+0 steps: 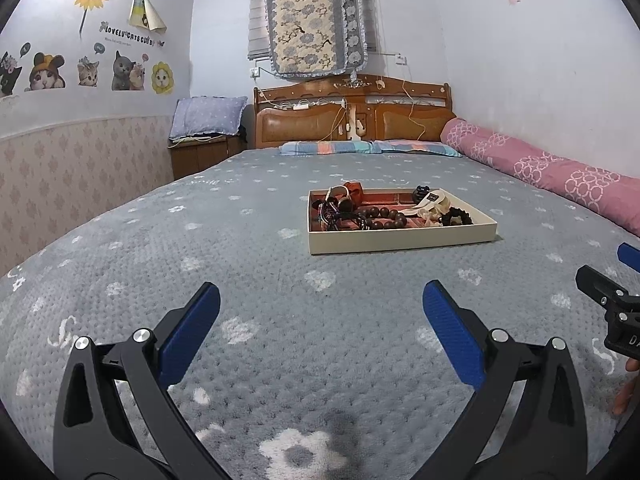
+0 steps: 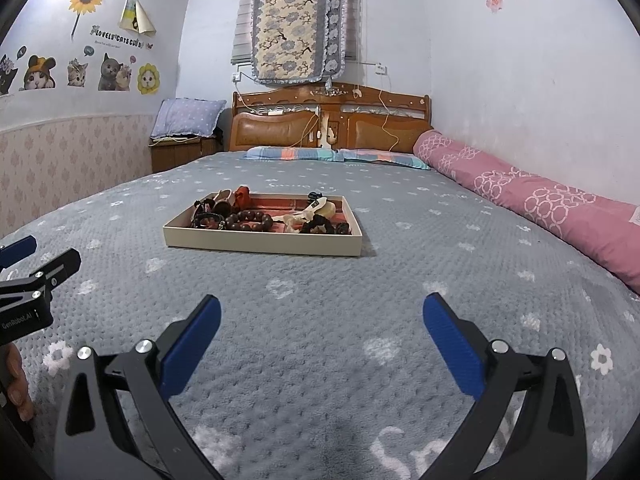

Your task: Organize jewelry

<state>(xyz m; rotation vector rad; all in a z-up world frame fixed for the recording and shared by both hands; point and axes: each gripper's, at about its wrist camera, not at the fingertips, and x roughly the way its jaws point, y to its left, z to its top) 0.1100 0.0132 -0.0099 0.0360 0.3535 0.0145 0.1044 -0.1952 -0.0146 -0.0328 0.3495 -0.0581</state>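
A shallow cream tray (image 1: 400, 238) (image 2: 260, 245) with a red lining sits on the grey bedspread. It holds a brown wooden bead bracelet (image 1: 386, 216) (image 2: 248, 220), dark bracelets at its left end (image 1: 334, 214) (image 2: 206, 216), a black scrunchie (image 1: 458, 216) (image 2: 318, 224), and cream pieces (image 1: 430, 202) (image 2: 316, 210). My left gripper (image 1: 320, 300) is open and empty, low over the bed, well short of the tray. My right gripper (image 2: 320, 304) is open and empty, also short of the tray. Each gripper shows at the other view's edge.
A long pink bolster (image 1: 560, 176) (image 2: 540, 200) lies along the right wall. Pillows (image 1: 368, 148) and a wooden headboard (image 1: 352, 116) are at the far end. A bedside cabinet (image 1: 204, 152) stands far left. The grey bedspread (image 2: 440, 264) stretches all around the tray.
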